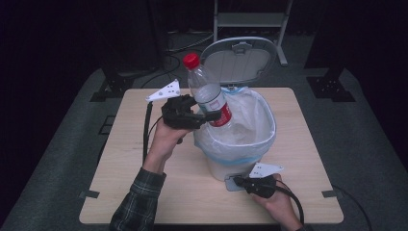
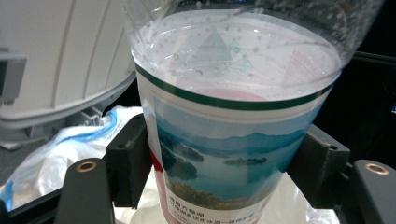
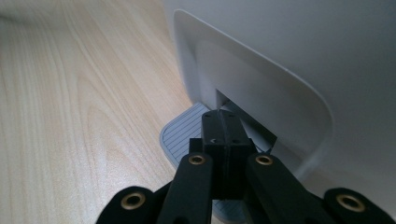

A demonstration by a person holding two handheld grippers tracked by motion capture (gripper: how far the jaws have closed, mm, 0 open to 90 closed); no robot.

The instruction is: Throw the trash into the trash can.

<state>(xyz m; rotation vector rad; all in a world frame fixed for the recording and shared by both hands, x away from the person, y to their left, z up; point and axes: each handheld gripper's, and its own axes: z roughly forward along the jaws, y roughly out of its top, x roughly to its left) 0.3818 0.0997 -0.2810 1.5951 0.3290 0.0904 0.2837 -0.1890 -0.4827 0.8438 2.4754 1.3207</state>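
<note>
A clear plastic bottle (image 1: 207, 91) with a red cap and a red-and-scenic label tilts above the left rim of a white pedal bin (image 1: 269, 125). My left gripper (image 1: 211, 115) is shut on the bottle's labelled middle. In the left gripper view the bottle (image 2: 224, 140) sits between both pads (image 2: 130, 158). The bin's lid (image 1: 239, 60) stands open at the back. My right gripper (image 1: 236, 182) is at the bin's front base, its jaws shut together with nothing between them. Their tips (image 3: 225, 123) rest on the grey ribbed pedal (image 3: 182, 130).
A white and blue bag liner (image 1: 240, 130) folds over the bin's rim, and it also appears under the bottle (image 2: 60, 149). The bin stands mid-right on a light wooden table (image 1: 144, 192). A metal frame (image 1: 250, 19) stands behind on the dark floor.
</note>
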